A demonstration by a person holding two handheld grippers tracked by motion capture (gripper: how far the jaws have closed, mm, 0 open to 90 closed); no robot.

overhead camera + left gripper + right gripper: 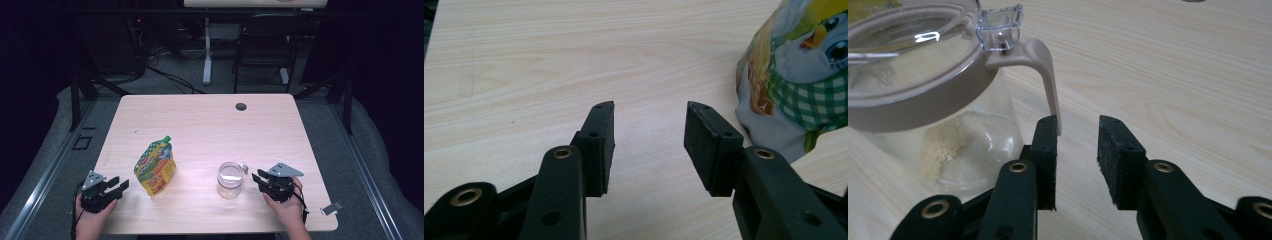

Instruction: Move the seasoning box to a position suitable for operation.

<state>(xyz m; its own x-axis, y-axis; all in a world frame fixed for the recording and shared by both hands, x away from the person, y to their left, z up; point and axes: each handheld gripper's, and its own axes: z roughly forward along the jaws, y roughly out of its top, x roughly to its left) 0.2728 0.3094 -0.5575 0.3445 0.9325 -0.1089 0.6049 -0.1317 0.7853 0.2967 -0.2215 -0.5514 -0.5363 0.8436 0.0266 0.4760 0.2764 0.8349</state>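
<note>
A pale wooden table carries a colourful pouch, with a lidded clear jar well to its right and a dark grommet hole far beyond.

The desk is pale wood with a fine light grain and a dark round hole near its far edge. The pouch is yellow, green and orange, with a green cap — up close, a cartoon bird above green-and-white checks. The jar is clear glass with a beige lid band and latch. Both the left hand-held gripper and the right hand-held gripper are black — each topped by a grey plate.
</note>
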